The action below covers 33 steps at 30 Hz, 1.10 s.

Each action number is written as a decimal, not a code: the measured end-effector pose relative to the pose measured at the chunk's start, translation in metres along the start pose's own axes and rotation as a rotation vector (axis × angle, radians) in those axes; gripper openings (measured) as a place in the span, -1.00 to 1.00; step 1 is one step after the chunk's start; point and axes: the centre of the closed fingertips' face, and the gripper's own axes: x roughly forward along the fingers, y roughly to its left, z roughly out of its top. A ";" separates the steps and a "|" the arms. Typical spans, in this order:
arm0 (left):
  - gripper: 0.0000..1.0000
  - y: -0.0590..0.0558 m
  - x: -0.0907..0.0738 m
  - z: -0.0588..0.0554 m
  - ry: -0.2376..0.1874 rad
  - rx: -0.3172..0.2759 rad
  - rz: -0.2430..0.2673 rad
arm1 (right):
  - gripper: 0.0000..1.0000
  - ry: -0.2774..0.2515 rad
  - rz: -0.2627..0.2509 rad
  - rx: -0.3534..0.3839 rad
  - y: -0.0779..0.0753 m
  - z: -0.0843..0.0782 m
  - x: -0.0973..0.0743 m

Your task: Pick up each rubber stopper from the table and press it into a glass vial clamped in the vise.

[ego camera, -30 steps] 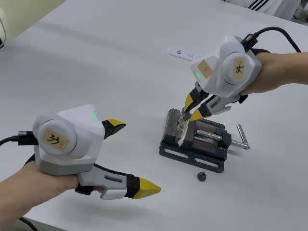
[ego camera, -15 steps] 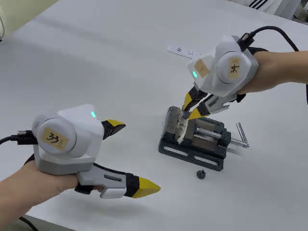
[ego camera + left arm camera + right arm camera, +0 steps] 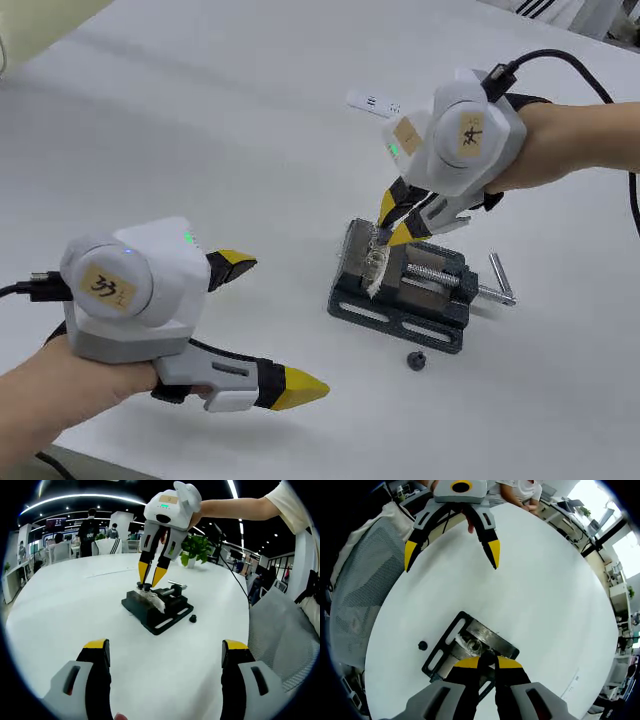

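A dark vise [image 3: 440, 300] stands on the white table and clamps a glass vial [image 3: 377, 262] wrapped in white material. My right gripper [image 3: 388, 234] points down at the vial's mouth, shut on a small dark rubber stopper [image 3: 487, 658] that sits just over the vial [image 3: 472, 644]. A second black stopper [image 3: 416, 361] lies loose on the table in front of the vise. My left gripper [image 3: 275, 325] hovers low at the near left, open and holding nothing, well clear of the vise [image 3: 157, 611]. From there the right gripper [image 3: 150, 580] and the loose stopper [image 3: 193, 619] are in sight.
A white power strip [image 3: 372, 102] lies beyond the vise. The vise's handle [image 3: 500, 278] sticks out to the right. A black cable [image 3: 560, 62] trails from the right gripper. Behind the table are mesh office chairs [image 3: 285, 630] and people.
The right gripper's body has leaned slightly left while its tips stay at the vial's mouth. The left gripper has barely moved.
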 end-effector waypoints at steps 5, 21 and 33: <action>0.83 0.001 -0.001 -0.001 0.001 -0.003 0.003 | -0.89 0.013 0.006 0.042 0.000 -0.002 0.000; 0.81 0.001 0.001 -0.001 0.002 -0.005 -0.003 | -0.91 0.030 0.031 0.207 -0.001 -0.001 0.002; 0.80 -0.002 0.005 0.000 0.001 -0.003 -0.011 | -0.92 0.076 0.011 0.334 -0.002 -0.001 0.002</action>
